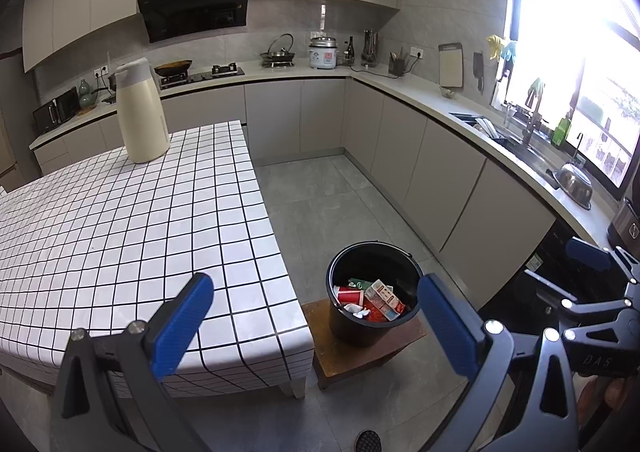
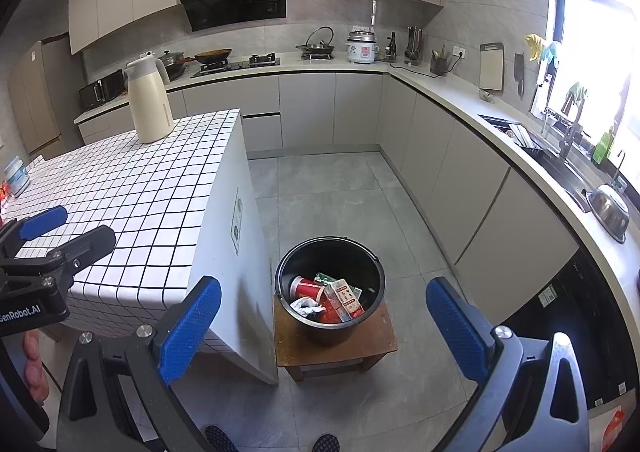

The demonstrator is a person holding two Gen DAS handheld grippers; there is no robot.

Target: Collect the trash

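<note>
A black bucket [image 1: 374, 294] stands on a low wooden stool [image 1: 360, 356] beside the table. It holds trash: a red cup [image 1: 350, 296], cartons [image 1: 384, 298] and crumpled paper [image 1: 356, 310]. My left gripper [image 1: 316, 326] is open and empty, held above the table's near corner and the bucket. In the right wrist view, my right gripper [image 2: 324, 326] is open and empty above the bucket [image 2: 330, 288] and stool [image 2: 336, 344]. The left gripper shows at the left edge of the right wrist view [image 2: 68, 228]. The right gripper shows at the right edge of the left wrist view [image 1: 560, 264].
The table with a checked white cloth [image 1: 120, 219] carries a cream thermos jug [image 1: 141, 111] at its far end and a jar [image 2: 16, 175] at its left. Kitchen counters [image 1: 440, 99] run along the back and right, with a sink [image 1: 516, 143] and a steel bowl [image 1: 574, 185].
</note>
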